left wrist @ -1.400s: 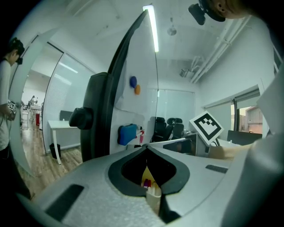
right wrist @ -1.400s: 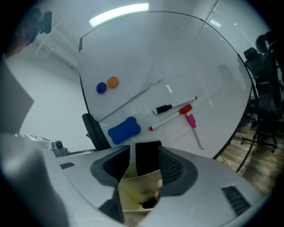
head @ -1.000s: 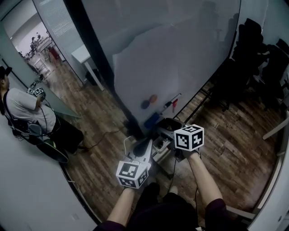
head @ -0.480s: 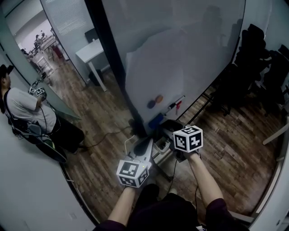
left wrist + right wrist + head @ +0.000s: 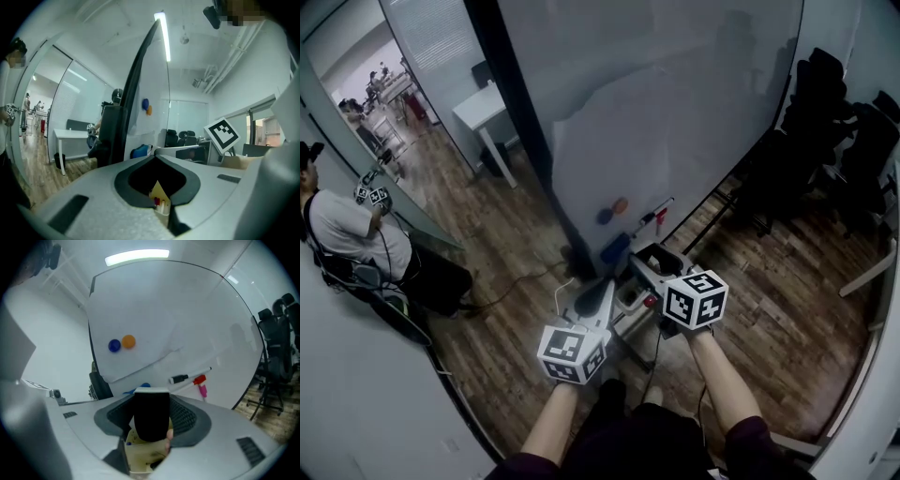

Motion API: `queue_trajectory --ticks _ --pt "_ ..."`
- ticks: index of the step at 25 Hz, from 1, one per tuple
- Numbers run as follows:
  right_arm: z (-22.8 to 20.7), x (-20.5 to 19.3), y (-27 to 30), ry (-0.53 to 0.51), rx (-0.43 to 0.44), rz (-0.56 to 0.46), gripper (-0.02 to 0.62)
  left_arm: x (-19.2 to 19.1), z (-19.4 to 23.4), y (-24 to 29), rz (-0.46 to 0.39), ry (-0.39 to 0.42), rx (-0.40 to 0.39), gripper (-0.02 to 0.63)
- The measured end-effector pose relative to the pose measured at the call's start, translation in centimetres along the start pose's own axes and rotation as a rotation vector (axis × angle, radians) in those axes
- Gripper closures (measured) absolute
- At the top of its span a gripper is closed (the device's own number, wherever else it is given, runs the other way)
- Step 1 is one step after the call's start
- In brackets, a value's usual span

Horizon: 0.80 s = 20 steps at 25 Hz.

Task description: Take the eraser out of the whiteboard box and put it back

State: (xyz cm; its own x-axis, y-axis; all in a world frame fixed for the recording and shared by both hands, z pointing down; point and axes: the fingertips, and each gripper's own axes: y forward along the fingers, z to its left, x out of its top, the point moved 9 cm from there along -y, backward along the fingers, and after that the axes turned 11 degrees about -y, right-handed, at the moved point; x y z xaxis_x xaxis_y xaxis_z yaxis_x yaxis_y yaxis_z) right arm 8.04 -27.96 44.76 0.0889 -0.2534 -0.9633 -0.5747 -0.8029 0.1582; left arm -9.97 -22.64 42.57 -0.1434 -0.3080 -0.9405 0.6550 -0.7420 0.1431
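Observation:
My right gripper is shut on the eraser, a black felt block with a white top, and holds it upright above the cream whiteboard box. In the head view the right gripper hovers over the box in front of the whiteboard; the eraser is hidden there. My left gripper is beside it on the left, jaws shut with nothing in them. Under the left gripper the box shows with markers standing in it.
On the whiteboard sit a blue magnet, an orange magnet, a black-capped marker and a red one. A person stands far left, dark chairs at right, a white desk behind.
Both grippers have risen a little. The right one's marker cube has drawn nearer to me, and its jaws now stand over the box.

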Motion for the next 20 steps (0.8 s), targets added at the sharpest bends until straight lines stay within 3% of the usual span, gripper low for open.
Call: queue_trajectory --ticks 11,20 --pt "0.2 2.7 -4.2 -0.025 -0.022 -0.09 0.373 1.1 -2.3 0.3 -0.027 0.006 -0.03 0.601" --pt "1.9 6.8 -8.6 -0.059 -0.046 -0.255 0.373 5.3 -5.2 -1.4 -0.126 0.079 -0.085 0.601"
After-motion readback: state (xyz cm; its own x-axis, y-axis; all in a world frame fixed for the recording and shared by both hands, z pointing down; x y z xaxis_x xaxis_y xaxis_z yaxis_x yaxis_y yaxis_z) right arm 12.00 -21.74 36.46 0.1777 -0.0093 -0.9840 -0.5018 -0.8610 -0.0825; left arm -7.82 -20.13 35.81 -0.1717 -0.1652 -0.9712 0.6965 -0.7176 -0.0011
